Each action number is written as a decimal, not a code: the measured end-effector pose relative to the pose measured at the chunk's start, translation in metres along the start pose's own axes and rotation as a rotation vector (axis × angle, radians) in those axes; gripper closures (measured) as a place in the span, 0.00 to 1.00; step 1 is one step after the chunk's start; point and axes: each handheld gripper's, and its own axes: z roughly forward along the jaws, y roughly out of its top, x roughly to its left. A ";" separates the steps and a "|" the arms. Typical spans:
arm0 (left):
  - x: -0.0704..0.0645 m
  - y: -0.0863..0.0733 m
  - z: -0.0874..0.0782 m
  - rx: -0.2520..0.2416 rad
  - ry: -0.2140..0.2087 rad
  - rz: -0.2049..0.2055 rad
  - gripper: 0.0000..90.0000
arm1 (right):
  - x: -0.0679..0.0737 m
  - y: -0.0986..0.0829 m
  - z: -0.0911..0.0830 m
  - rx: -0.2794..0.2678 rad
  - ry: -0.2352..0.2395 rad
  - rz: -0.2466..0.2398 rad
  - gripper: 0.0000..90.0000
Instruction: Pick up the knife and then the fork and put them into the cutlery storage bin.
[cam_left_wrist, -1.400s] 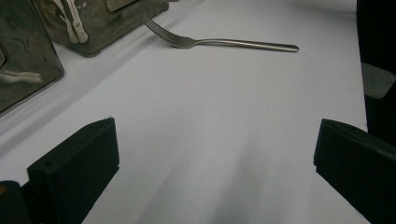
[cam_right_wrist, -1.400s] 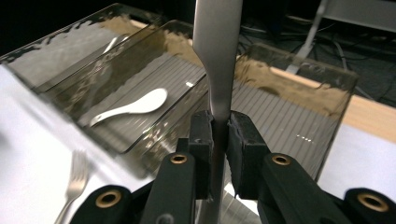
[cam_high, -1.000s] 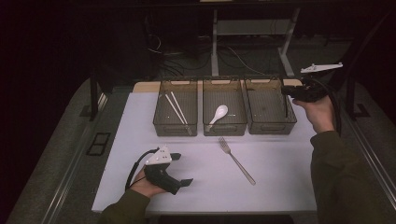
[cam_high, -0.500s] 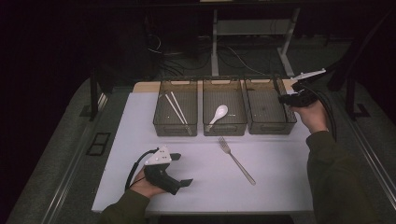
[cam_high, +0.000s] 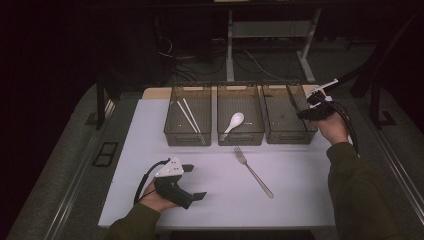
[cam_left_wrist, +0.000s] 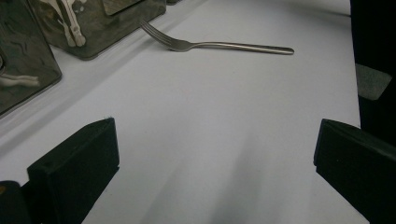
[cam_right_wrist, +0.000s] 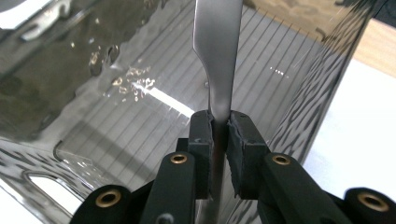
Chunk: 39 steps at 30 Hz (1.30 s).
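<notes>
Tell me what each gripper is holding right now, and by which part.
The right gripper is shut on a flat metal utensil, likely a knife, gripped at the narrow neck near its handle, above the right bin. The left gripper is open and holds nothing.

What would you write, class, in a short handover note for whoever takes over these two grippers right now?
Right gripper: shut on a metal knife, held over the right-hand bin.
Left gripper: open, holding nothing, low over the white table.
Done: chopsticks lie in the left bin, white spoon in the middle bin.
Left: release the knife into its bin; the fork lies on the table in front of the bins, likely next.
</notes>
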 end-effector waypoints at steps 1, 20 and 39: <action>0.000 0.000 0.000 -0.002 0.000 -0.001 0.00 | 0.000 0.000 0.001 0.002 -0.001 0.001 0.89; -0.001 0.000 0.000 0.002 -0.001 0.004 0.00 | 0.008 0.007 0.015 0.072 0.012 -0.029 0.85; -0.001 0.000 0.000 0.005 -0.002 0.001 0.00 | 0.016 -0.009 -0.030 -0.177 0.131 0.071 0.48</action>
